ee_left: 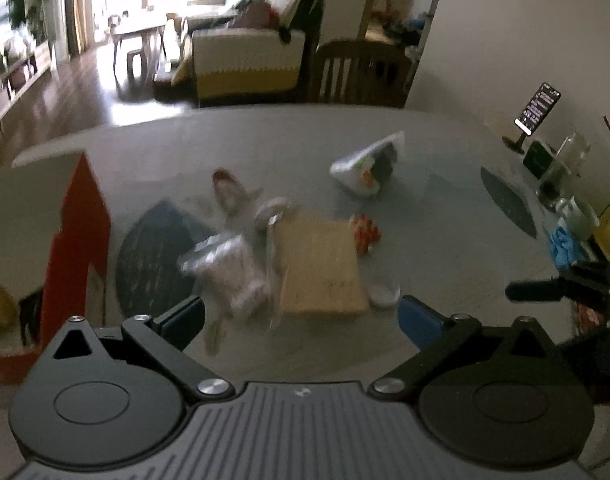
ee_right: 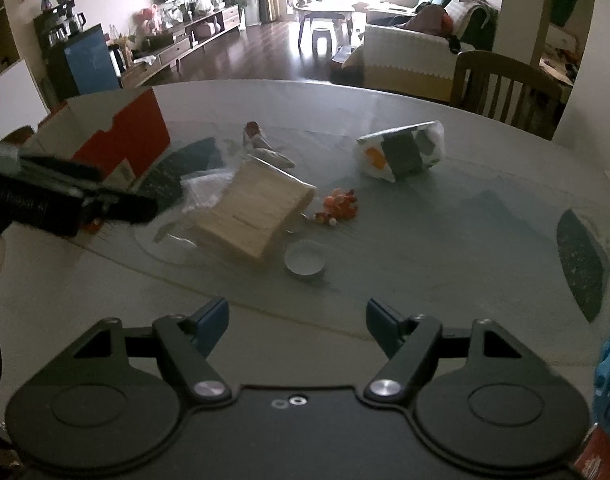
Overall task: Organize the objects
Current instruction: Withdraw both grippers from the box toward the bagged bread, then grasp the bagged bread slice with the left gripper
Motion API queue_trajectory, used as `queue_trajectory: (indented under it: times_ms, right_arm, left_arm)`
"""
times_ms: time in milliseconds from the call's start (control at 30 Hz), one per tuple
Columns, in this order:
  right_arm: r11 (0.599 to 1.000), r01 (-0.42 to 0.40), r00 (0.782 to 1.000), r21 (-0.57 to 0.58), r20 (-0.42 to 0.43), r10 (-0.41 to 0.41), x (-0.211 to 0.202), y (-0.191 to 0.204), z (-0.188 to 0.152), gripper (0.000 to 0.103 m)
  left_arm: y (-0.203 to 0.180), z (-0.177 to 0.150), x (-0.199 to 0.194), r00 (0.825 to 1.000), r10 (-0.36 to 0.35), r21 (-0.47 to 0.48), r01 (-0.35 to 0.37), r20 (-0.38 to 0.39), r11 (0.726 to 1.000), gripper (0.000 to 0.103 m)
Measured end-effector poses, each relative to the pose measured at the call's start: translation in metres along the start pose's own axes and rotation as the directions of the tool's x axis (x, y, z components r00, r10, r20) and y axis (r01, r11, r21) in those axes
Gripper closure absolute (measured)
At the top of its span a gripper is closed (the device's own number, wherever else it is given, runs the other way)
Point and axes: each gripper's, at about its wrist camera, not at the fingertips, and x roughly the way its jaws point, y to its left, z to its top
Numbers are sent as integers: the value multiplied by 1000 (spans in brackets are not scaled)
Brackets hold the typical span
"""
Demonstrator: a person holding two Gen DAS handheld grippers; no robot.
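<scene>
A: Nothing looks sorted yet. Everything lies loose around the middle of the table (ee_right: 465,208).

B: Left to right, what's there?

A: In the right wrist view, the open red box (ee_right: 121,140) stands by the table's left edge. Then comes crumpled clear plastic (ee_right: 205,192), with a wooden block (ee_right: 257,212) touching it and a small round dish (ee_right: 305,266) just beside the block's near corner. Next is an orange trinket (ee_right: 339,206), then a printed pouch (ee_right: 401,154) farther right.

B: And the grippers?

A: The left gripper (ee_left: 301,316) hangs wide open, holding nothing, with the block just beyond its fingertips. The right gripper (ee_right: 297,326) is equally spread and empty, the dish straight ahead, near but apart.

B: So what's left?

A: I'd judge all of it, presumably into the box.
</scene>
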Motion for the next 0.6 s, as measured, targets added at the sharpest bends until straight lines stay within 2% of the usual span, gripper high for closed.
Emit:
queue_trajectory:
  times_ms: [67,233,600]
  right_arm:
    - [1000,2,1000,-7,-9,-2,7,-4,0,28]
    - [1000,-1,1000,-17,-28,1,21,-10,1,28]
    - [997,-9,998,-72,-58,5,57,-13,7,28]
  left_arm:
    - [-8,4,7,1000,5,28,-6,21,1000,0]
    - [-20,17,33,1000,-20,43,21,-24,999,0]
    - [-31,27,98,991,42,82,-32,-129,996,0]
